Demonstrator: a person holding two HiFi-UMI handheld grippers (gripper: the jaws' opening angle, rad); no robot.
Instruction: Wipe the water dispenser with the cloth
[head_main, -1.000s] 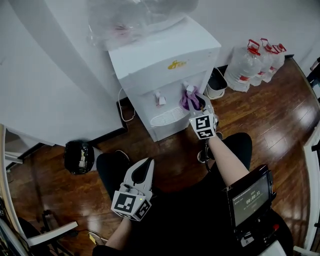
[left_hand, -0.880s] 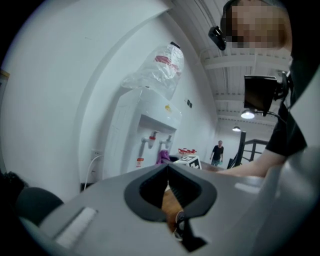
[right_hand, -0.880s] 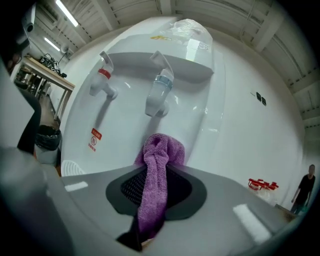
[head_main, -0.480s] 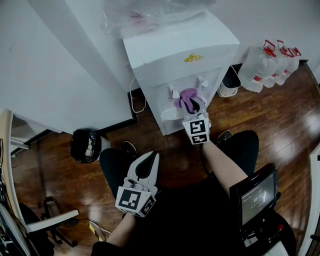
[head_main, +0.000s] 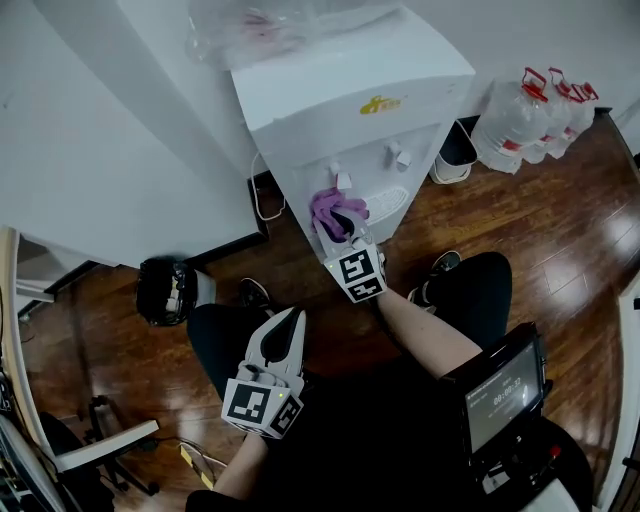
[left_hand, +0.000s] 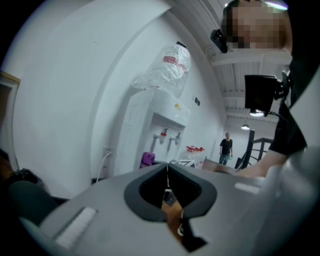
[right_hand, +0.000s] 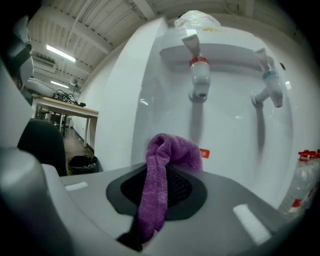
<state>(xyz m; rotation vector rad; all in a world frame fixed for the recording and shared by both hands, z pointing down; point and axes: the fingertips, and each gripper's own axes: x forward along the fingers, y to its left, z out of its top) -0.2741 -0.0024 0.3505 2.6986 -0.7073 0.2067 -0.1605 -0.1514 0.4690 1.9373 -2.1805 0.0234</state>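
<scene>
The white water dispenser (head_main: 350, 90) stands against the wall, with a red tap (right_hand: 199, 75) and a blue tap (right_hand: 267, 87) on its front. My right gripper (head_main: 343, 232) is shut on a purple cloth (head_main: 337, 212) and holds it to the dispenser's front, just below the red tap. Its jaws have just closed a little further on the cloth (right_hand: 165, 170), which bunches up over the tips. My left gripper (head_main: 289, 322) hangs low over the person's lap, away from the dispenser (left_hand: 150, 125). It is shut with nothing in it.
Several big water bottles (head_main: 520, 115) stand on the wood floor right of the dispenser, beside a small bin (head_main: 455, 150). A black bin (head_main: 165, 290) sits at the left by the white wall. A cord (head_main: 258, 195) hangs left of the dispenser. A person (left_hand: 226, 147) stands far off.
My right gripper has carried the cloth leftward across the dispenser's front, from the right tap to below the left tap. The left gripper has stayed where it was.
</scene>
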